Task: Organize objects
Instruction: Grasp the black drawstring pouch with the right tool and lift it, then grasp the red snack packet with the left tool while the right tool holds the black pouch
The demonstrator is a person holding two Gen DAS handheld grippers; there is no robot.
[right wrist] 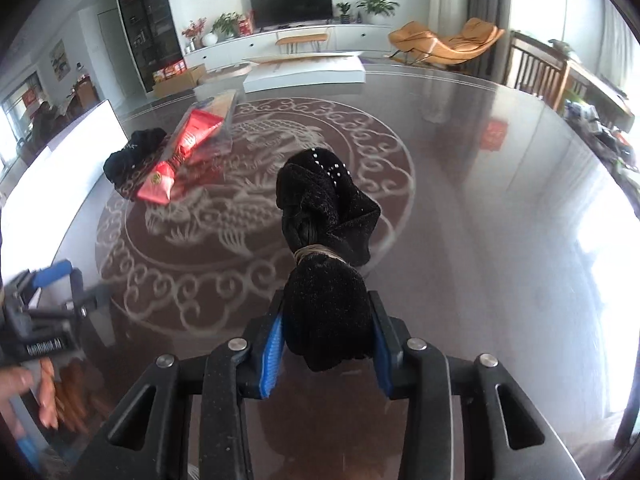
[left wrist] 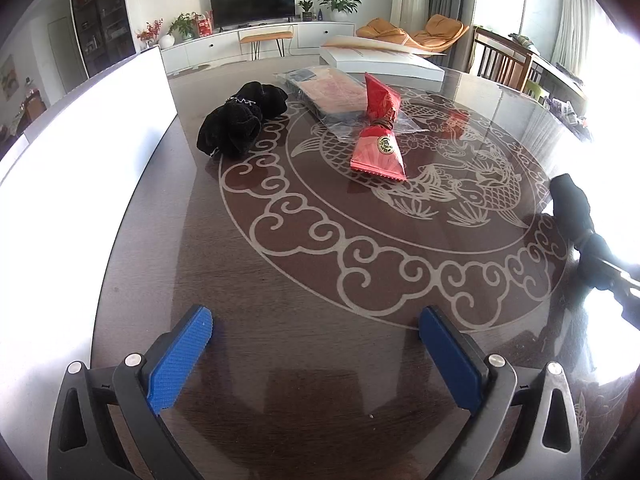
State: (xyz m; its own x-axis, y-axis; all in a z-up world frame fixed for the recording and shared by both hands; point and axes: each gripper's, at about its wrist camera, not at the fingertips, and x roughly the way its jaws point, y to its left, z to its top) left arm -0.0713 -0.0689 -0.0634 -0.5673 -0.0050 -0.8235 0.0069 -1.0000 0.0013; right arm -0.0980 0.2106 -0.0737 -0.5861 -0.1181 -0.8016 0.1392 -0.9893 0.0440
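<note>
My right gripper (right wrist: 326, 304) is shut on the lower end of a black velvet bundle (right wrist: 326, 216) tied with a cord, which sticks up in front of the camera above the table. In the left wrist view the same bundle (left wrist: 570, 204) shows at the right edge. My left gripper (left wrist: 316, 320) hangs open over the dark patterned table (left wrist: 280, 260) with nothing between its blue pads. A second black bundle (left wrist: 240, 120) lies at the far left, a red packet (left wrist: 380, 136) rests partly on a clear plastic package (left wrist: 332, 96) near the middle.
A flat white box (left wrist: 380, 60) lies at the table's far edge. A tall white panel (left wrist: 100, 152) stands along the left side. Wooden chairs (left wrist: 504, 64) stand at the right. A person's hand (right wrist: 16, 384) shows by the left gripper (right wrist: 76, 280).
</note>
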